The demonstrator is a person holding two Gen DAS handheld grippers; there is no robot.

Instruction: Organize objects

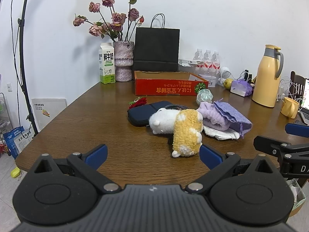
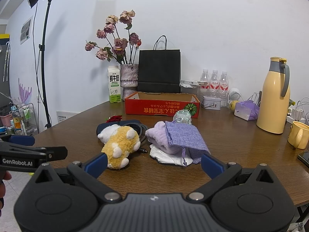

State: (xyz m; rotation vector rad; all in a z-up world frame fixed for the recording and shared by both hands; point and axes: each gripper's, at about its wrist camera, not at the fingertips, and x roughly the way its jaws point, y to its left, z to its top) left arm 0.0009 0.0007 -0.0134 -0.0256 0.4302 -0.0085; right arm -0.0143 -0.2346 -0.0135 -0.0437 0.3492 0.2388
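Hovering over the bench, I see the red box waiting at the back. Nearer, the plush toy lies dead ahead, long axis running toward me. My left hand-held gripper sits nearest, spread wide, level, empty. My right hand-held gripper, also spread, faces the purple pouch, probably touching nothing.
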